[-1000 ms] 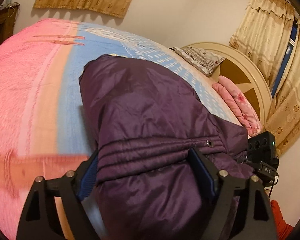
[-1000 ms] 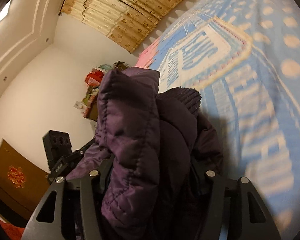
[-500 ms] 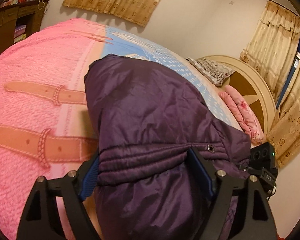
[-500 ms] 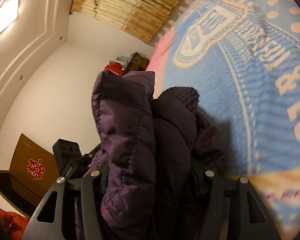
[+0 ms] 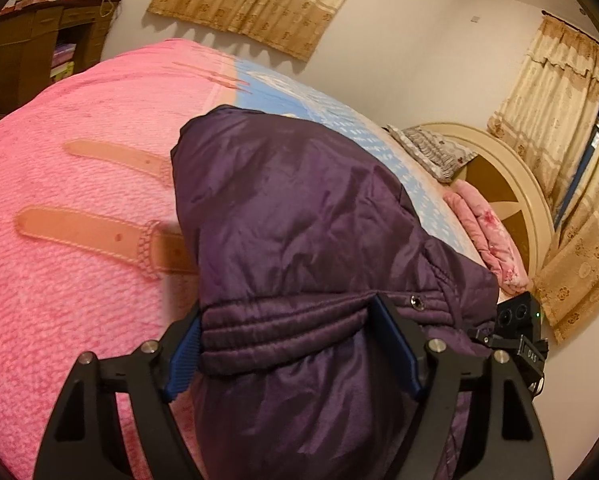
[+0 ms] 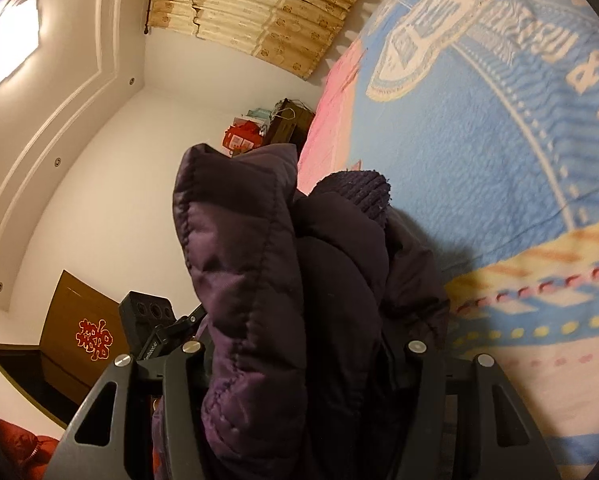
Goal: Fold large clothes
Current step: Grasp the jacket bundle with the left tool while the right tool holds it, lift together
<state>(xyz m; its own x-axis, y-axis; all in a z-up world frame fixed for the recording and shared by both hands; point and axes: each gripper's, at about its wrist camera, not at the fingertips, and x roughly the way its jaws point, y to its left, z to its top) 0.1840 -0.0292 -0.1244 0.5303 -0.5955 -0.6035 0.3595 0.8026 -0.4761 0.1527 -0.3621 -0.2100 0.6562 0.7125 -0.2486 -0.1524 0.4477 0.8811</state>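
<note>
A dark purple padded jacket (image 5: 299, 208) hangs bunched over the bed. My left gripper (image 5: 287, 316) has its blue pads pressed on the jacket's ribbed, gathered edge, and its jaws are closing a little further on that fabric. In the right wrist view, a thick quilted fold of the same jacket (image 6: 239, 260) fills my right gripper (image 6: 299, 344), which is shut on it. A knitted cuff (image 6: 359, 192) sticks up behind the fold. The right fingertips are hidden by cloth. Each gripper holds one end of the bundle, side by side.
Below lies the bed's fleece blanket, pink (image 5: 79, 280) with tan belt prints on one part and blue (image 6: 479, 160) with lettering on the other. Pillows (image 5: 487, 232) lean at a round cream headboard (image 5: 499, 168). A wooden shelf (image 5: 47, 48) stands past the bed.
Both grippers have carried the jacket sideways across the bed, from over the blue part toward the pink part. The grip on the jacket has stayed the same.
</note>
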